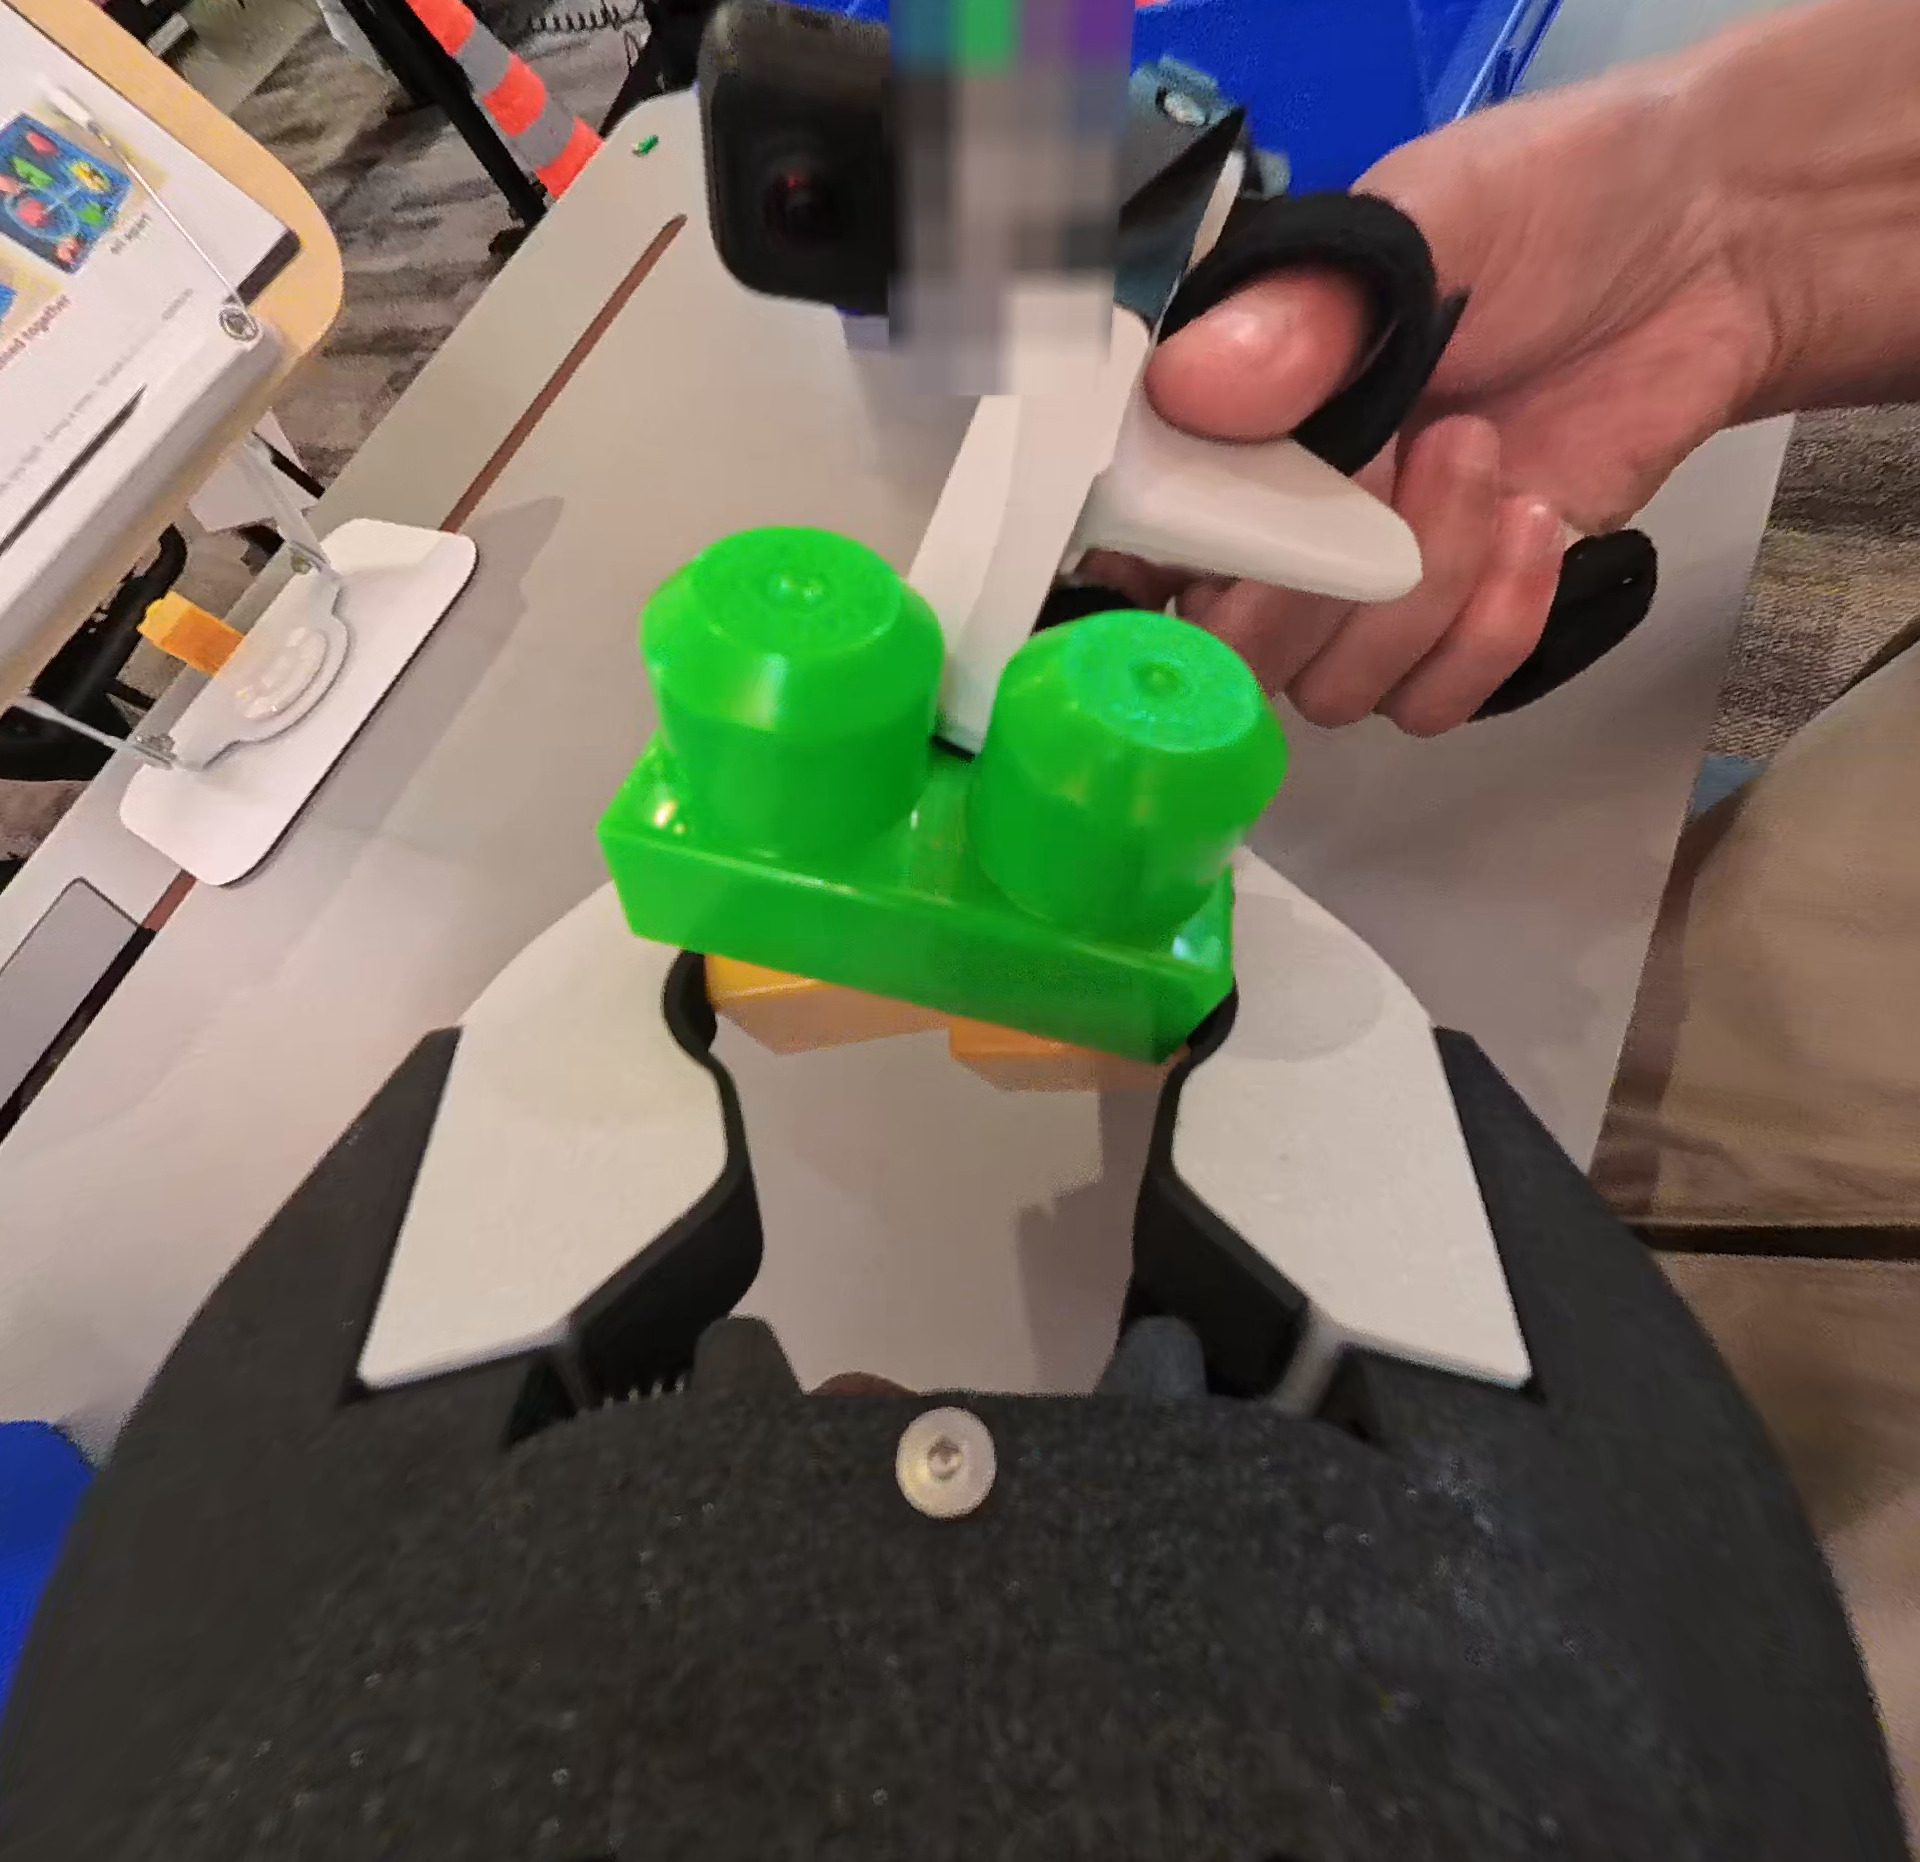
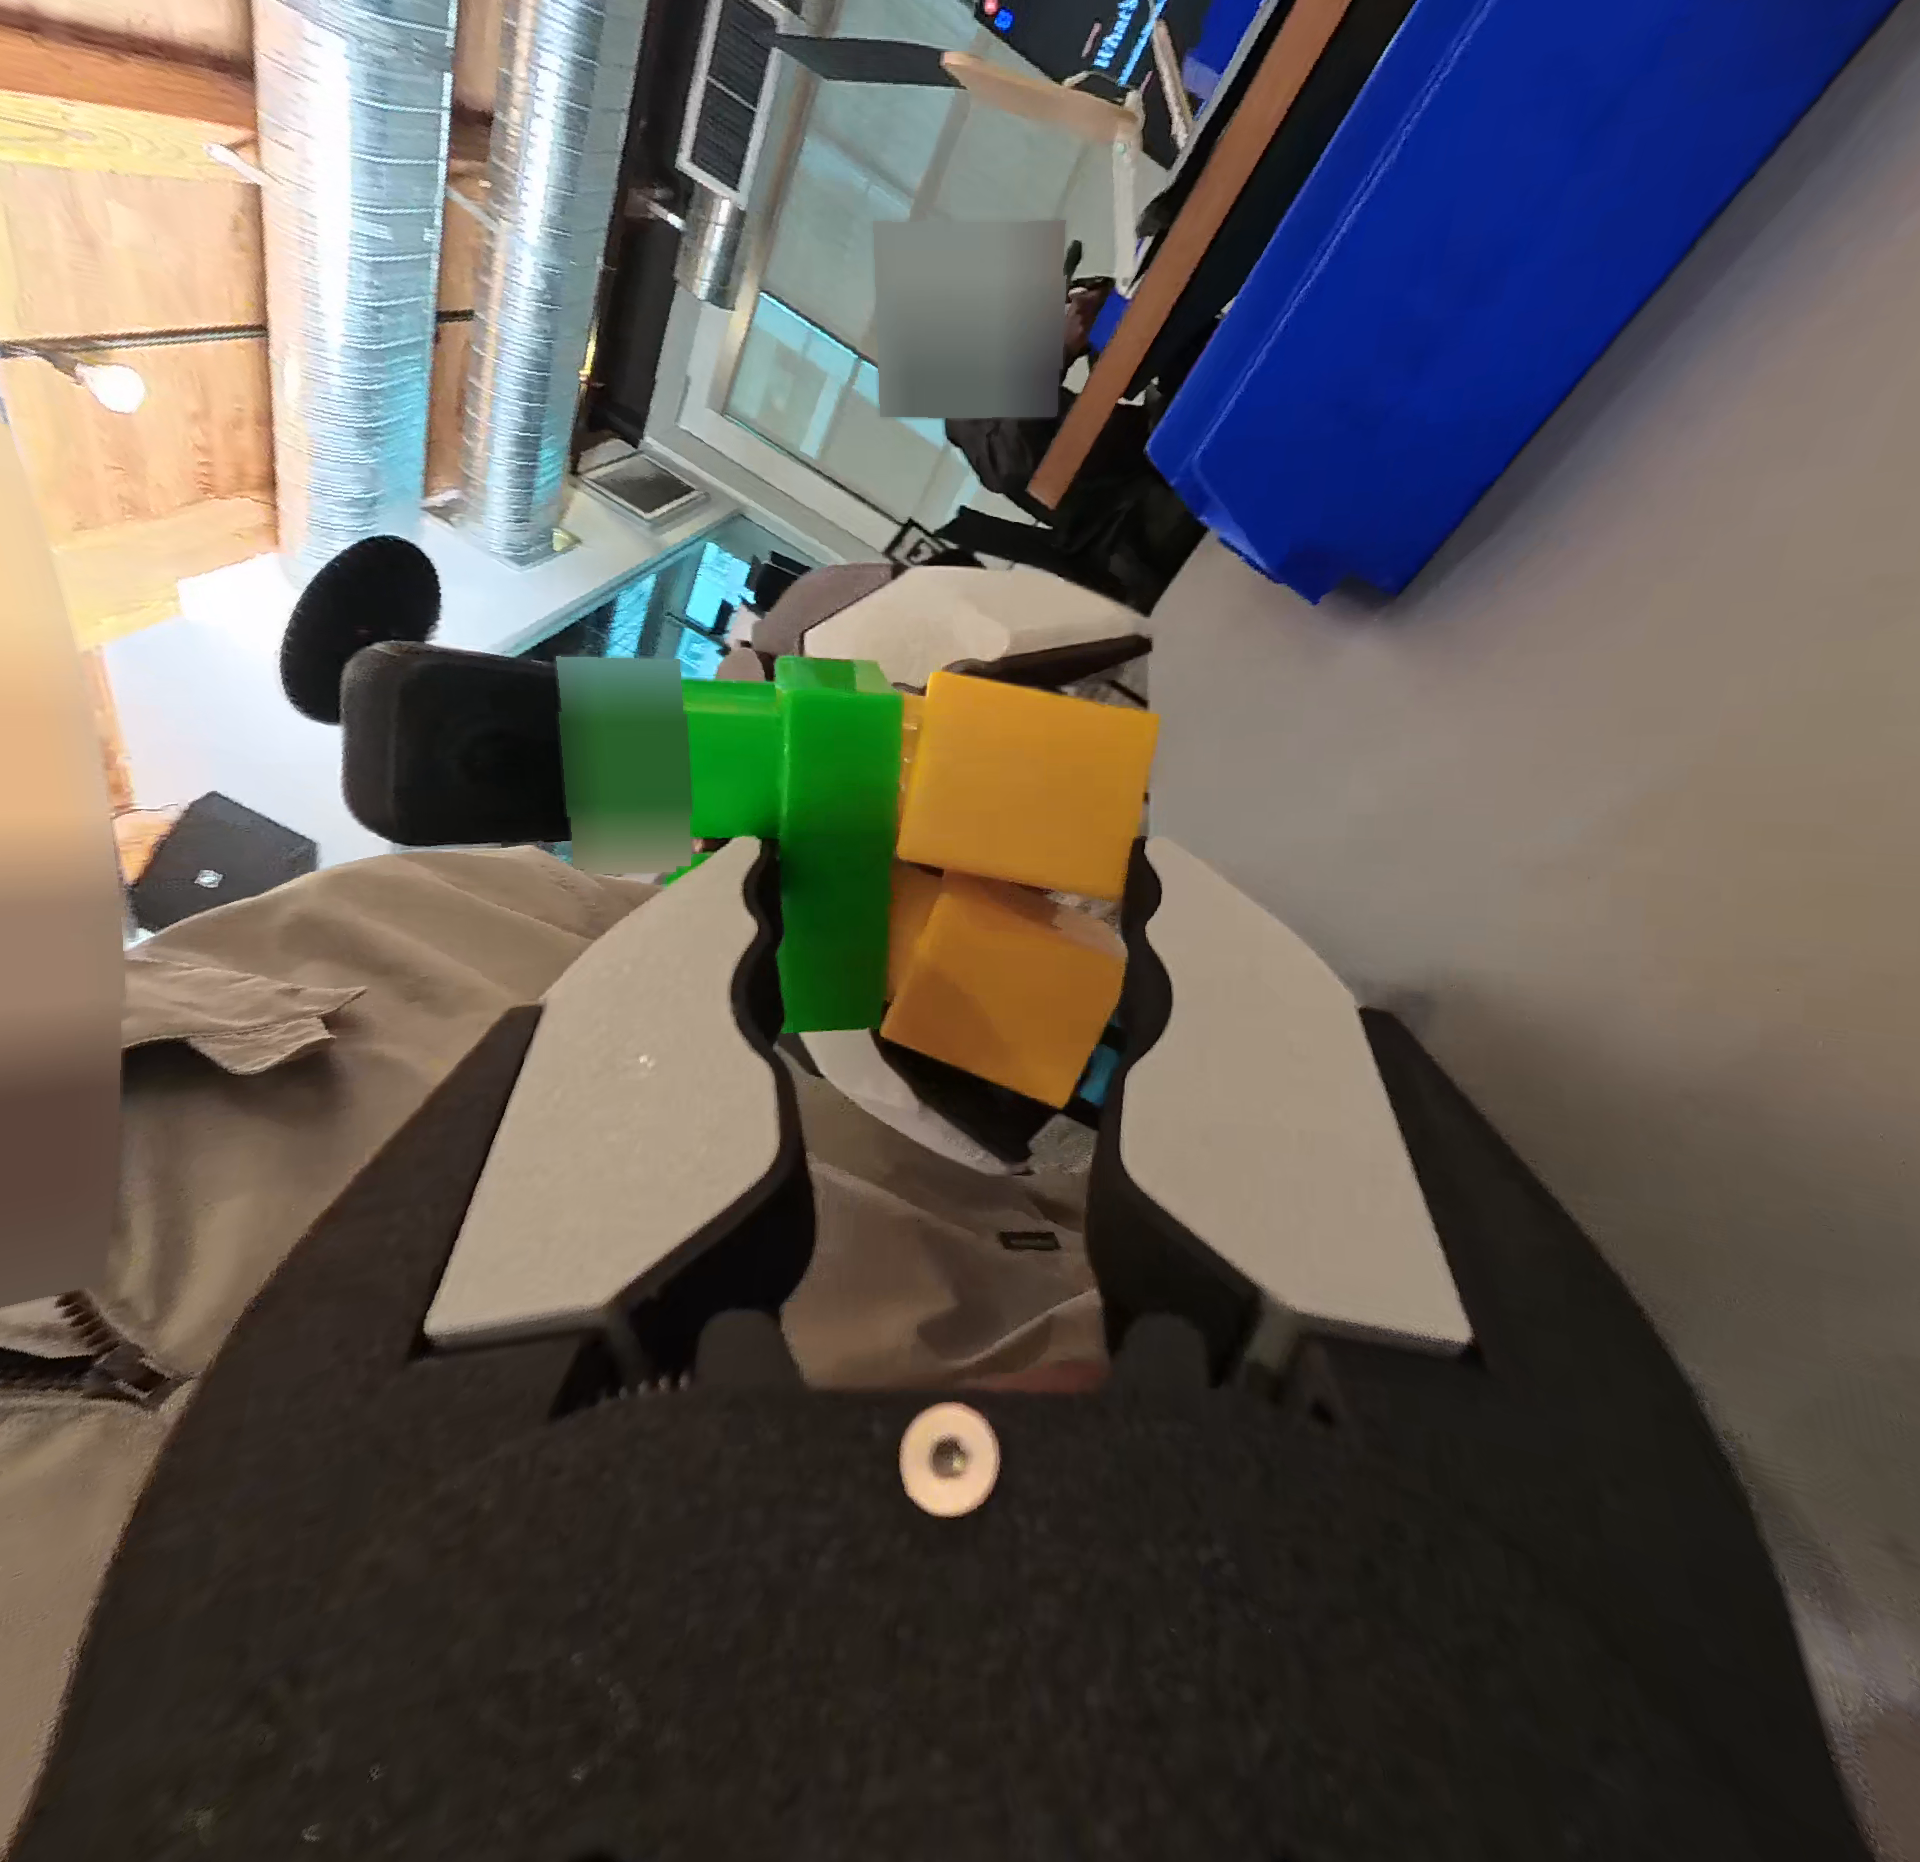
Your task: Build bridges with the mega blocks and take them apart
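Note:
A small bridge, a green two-stud block (image 1: pixel 914 919) on top of two yellow blocks (image 1: pixel 821 1012), is held above the grey table (image 1: pixel 727 410). My left gripper (image 1: pixel 951 1012) is shut on the yellow blocks from both sides. My right gripper (image 2: pixel 948 867), rolled on its side, clamps the same bridge top to bottom: one finger (image 1: pixel 987 586) comes down between the green studs, the other presses under the yellow blocks (image 2: pixel 1023 784). The green block (image 2: pixel 836 856) shows edge-on in the right wrist view.
A person's hand (image 1: pixel 1558 358) holds the right gripper. A blue bin (image 1: pixel 1299 36) with more blocks stands at the table's far side, also in the right wrist view (image 2: pixel 1507 254). A sign stand (image 1: pixel 301 700) is at the left, an orange cone (image 1: pixel 499 77) beyond. The tips of both grippers are at nearly the same place.

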`<state>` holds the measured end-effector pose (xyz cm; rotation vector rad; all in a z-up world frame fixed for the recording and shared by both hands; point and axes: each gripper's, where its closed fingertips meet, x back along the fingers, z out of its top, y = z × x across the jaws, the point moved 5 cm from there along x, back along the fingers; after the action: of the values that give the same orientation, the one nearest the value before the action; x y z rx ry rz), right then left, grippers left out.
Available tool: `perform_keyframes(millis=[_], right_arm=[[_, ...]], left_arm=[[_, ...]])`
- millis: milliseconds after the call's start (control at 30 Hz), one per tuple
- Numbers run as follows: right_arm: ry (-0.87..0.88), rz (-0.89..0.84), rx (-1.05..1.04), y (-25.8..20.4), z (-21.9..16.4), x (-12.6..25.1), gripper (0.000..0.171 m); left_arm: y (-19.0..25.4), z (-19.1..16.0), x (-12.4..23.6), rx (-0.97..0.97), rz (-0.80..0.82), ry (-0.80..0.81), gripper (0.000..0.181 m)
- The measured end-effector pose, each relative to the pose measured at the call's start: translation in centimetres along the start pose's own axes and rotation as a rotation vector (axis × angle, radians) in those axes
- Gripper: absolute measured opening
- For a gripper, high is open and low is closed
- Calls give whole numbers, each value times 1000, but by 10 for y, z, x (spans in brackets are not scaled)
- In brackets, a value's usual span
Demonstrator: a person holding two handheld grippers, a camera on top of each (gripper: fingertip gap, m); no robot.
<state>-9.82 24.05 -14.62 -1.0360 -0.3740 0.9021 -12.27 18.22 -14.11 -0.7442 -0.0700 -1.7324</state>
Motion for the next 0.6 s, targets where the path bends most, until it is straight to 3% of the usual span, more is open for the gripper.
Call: perform_keyframes(millis=[400,600], right_arm=[[3,81,-41,-4,-4,-9,64],[6,108,-23,-10,2,-11,85]], left_arm=[[2,3,8,-19,-32,72,89],[7,3,12,-53,-24,89,87]])
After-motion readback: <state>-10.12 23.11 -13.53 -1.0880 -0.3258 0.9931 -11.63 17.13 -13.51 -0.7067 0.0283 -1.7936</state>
